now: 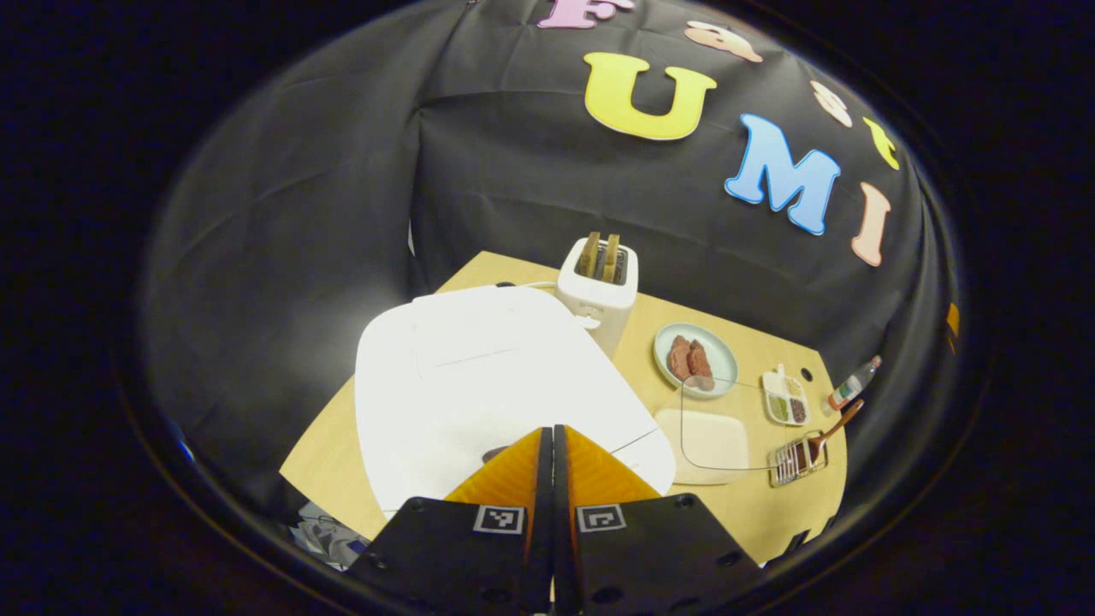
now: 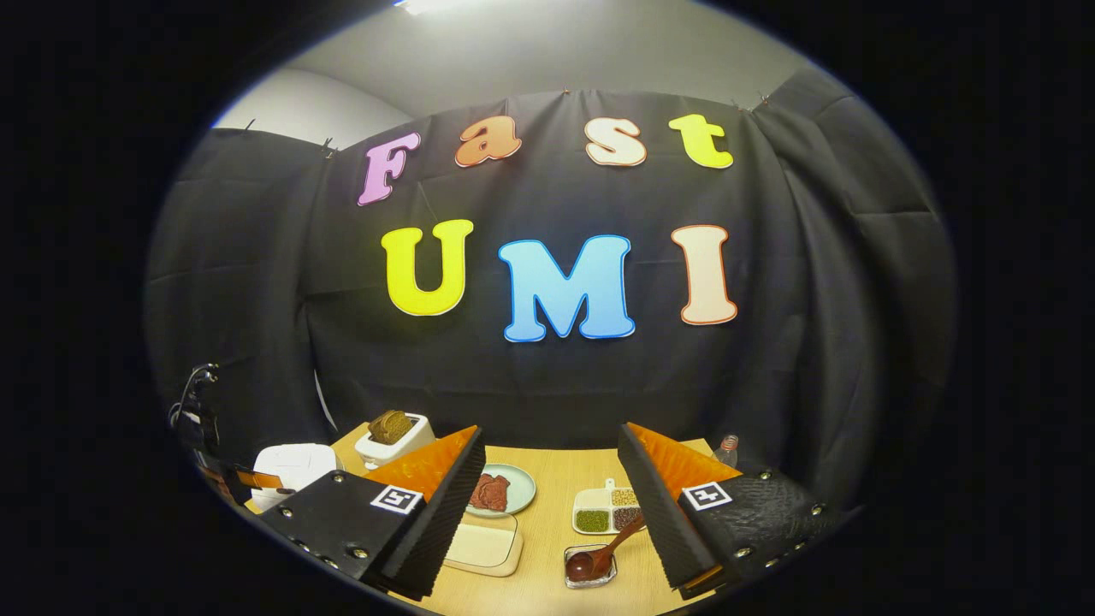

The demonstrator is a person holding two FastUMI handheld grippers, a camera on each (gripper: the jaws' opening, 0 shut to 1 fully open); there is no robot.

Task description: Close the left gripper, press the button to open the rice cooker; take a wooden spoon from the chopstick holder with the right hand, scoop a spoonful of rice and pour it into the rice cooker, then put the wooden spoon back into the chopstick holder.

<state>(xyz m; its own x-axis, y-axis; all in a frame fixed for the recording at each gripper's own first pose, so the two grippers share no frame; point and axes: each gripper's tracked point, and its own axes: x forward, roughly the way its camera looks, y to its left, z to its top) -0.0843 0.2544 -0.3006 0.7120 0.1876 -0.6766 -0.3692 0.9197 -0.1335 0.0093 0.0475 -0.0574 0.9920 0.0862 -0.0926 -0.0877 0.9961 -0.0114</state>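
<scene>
Both fingers of my left gripper (image 1: 553, 445) are pressing together, clenched empty, hovering just above the white rice cooker (image 1: 488, 385) near its front-edge button (image 1: 494, 454); I am judging a straight downward push best. My right gripper (image 2: 552, 505) is hanging spread wide above the wooden spoon (image 2: 599, 556).

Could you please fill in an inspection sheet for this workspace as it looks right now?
Surface: light wooden table.
Job's things: white rice cooker, lid down; wooden spoon in the chopstick holder; divided dish of grains.
Clutter: toaster with bread, plate of meat, cutting board, bottle.
Grippers: left gripper shut, over the cooker; right gripper open, holding nothing.
Cables: white cord by the toaster.
Surroundings: black cloth wall.
</scene>
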